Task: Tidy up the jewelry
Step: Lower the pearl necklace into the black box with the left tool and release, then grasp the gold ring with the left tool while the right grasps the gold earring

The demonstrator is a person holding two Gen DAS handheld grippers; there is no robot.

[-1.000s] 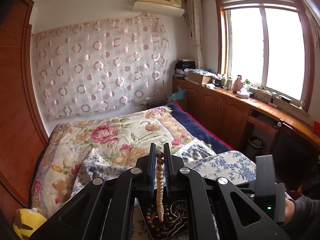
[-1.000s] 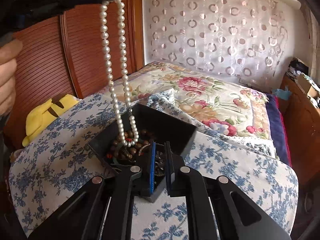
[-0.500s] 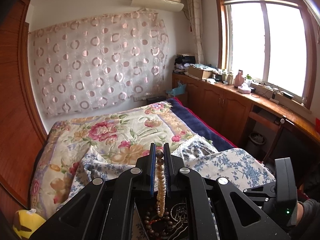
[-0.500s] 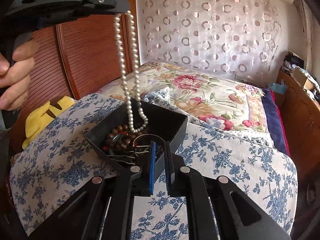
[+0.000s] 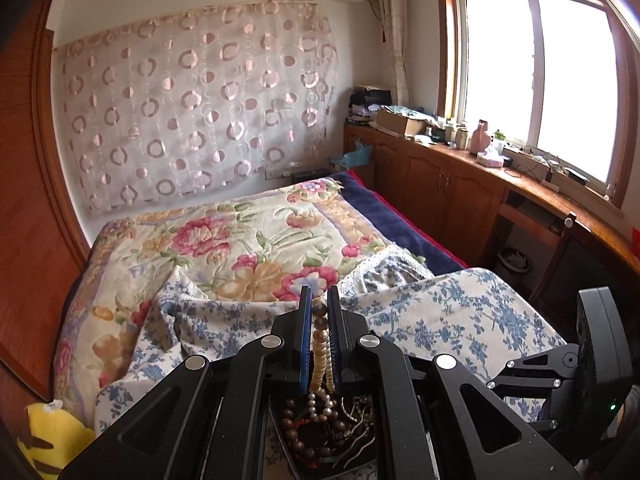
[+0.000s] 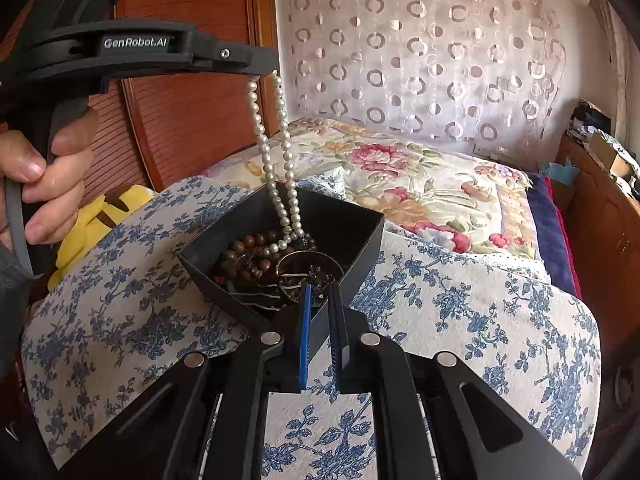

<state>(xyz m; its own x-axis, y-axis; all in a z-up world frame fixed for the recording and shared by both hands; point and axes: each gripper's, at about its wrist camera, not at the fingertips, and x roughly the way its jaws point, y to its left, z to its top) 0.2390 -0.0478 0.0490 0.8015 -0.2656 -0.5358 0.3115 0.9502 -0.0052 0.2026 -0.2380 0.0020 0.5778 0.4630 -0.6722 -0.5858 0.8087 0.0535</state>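
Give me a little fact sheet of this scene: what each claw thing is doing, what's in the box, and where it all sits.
left gripper: shut on the pearl necklace, which hangs from it
necklace's lower end: reaches down into the black tray, by the brown wooden beads
right gripper: jaws narrowly apart at the tray's near corner; whether it grips the wall is unclear
tray contents: brown beads, the pearls' lower loop, a tangle of dark metal pieces
surface: blue floral cloth, with a flowered quilt behind

Left gripper (image 6: 264, 74) lower, pearl necklace (image 6: 276, 160) sunk further, its bottom loop now resting inside black tray (image 6: 352, 248)
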